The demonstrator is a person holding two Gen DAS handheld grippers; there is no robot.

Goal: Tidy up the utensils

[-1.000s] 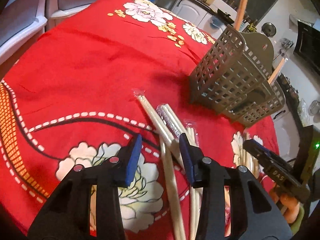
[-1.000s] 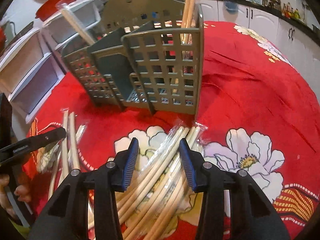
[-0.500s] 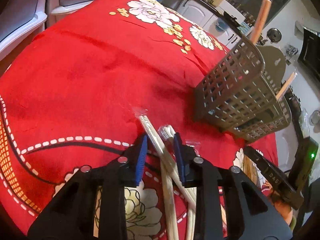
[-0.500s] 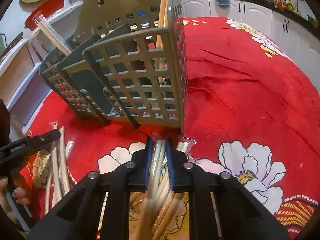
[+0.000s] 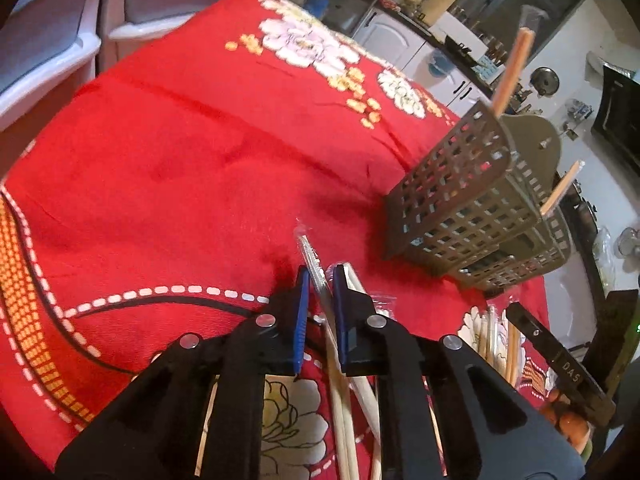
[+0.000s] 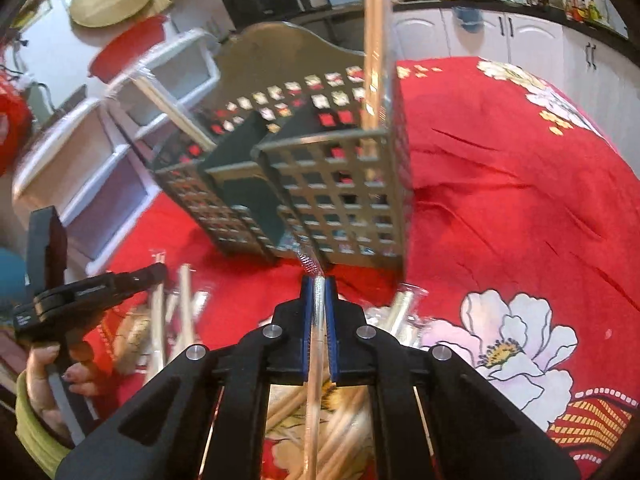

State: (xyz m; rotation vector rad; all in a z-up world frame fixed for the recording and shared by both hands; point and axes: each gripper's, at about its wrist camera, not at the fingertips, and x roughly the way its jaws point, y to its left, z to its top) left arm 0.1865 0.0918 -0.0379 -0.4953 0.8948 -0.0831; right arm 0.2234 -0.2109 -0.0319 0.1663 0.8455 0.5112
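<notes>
Left wrist view: the left gripper (image 5: 320, 280), jaws just closing, pinches a wrapped chopstick pair (image 5: 316, 268) on the red cloth (image 5: 180, 160), its long axis running away toward the caddy (image 5: 460, 208).

Right wrist view: the right gripper (image 6: 319, 284) has clamped another wrapped pair (image 6: 314, 344), tip pointing at the caddy (image 6: 340, 200).

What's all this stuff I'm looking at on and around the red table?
tablecloth: one, red with white flowers, covering the table.
utensil caddy: one, grey-green lattice, standing on the cloth, wrapped chopsticks upright inside.
loose wrapped chopsticks: many, pale wood in clear sleeves, piled on the cloth.
drawer unit: one, white, beside the table.
cabinets: white, along the far wall.
left hand-held gripper: black with blue pads, shut on a wrapped pair.
right hand-held gripper: same, shut on a wrapped pair.
</notes>
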